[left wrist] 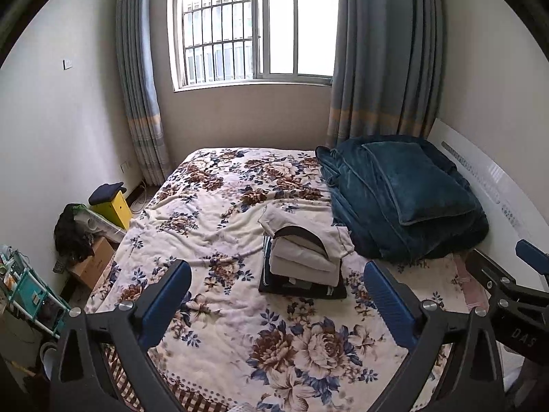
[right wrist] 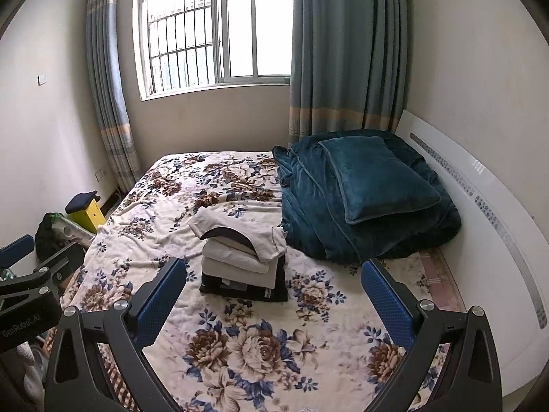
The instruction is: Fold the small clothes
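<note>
A stack of folded small clothes point(left wrist: 302, 257) sits in the middle of the floral bedspread point(left wrist: 212, 226): cream pieces on top, a dark garment at the bottom. It also shows in the right wrist view point(right wrist: 243, 264). My left gripper point(left wrist: 278, 285) is open and empty, held above the bed just short of the stack. My right gripper point(right wrist: 274, 285) is open and empty too, at about the same distance. The right gripper's body shows at the right edge of the left wrist view point(left wrist: 514, 285), and the left one's at the left edge of the right wrist view point(right wrist: 34, 274).
A folded teal blanket with a pillow point(left wrist: 405, 195) lies right of the stack against a white headboard point(right wrist: 480, 206). On the floor left of the bed are a yellow box point(left wrist: 113, 206), a cardboard box point(left wrist: 92, 261) and a teal rack point(left wrist: 31, 292). Window and curtains stand behind.
</note>
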Available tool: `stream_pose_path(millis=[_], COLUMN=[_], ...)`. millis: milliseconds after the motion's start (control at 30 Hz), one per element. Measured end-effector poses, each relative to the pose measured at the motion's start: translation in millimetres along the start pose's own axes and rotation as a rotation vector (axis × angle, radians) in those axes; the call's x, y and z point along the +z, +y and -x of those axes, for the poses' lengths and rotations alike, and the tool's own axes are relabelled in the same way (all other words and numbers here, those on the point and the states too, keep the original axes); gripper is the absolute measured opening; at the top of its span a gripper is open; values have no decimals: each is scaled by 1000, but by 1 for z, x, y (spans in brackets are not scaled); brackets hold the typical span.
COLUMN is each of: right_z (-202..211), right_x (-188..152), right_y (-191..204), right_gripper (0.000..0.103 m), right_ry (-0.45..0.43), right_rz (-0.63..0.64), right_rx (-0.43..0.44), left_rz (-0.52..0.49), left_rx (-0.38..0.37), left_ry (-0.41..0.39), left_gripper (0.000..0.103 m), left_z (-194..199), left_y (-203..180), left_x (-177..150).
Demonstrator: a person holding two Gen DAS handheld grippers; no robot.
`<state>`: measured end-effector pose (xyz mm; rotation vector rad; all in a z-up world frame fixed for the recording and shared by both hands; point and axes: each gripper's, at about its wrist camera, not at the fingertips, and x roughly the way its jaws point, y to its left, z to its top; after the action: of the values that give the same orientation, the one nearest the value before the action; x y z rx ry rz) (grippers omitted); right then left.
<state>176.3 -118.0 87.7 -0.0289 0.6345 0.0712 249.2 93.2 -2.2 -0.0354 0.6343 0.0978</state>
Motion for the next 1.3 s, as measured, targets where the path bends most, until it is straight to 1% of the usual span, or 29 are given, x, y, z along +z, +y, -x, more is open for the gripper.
stream_pose_path(millis=[333, 767, 1300], right_z=[0, 1, 9], right_x=[1, 1, -1], right_y=[-2, -9, -16], right_gripper=[103, 103, 103], right_ry=[1, 0, -11], right_rz=[-1, -5, -7], right_rx=[-4, -8, -9], left_rz=[9, 7, -4], left_rx=[2, 13, 5], left_ry=[7, -10, -18], left_gripper=[103, 103, 103], left_z=[3, 12, 16], left_y=[3, 0, -3], left_x=[1, 0, 2])
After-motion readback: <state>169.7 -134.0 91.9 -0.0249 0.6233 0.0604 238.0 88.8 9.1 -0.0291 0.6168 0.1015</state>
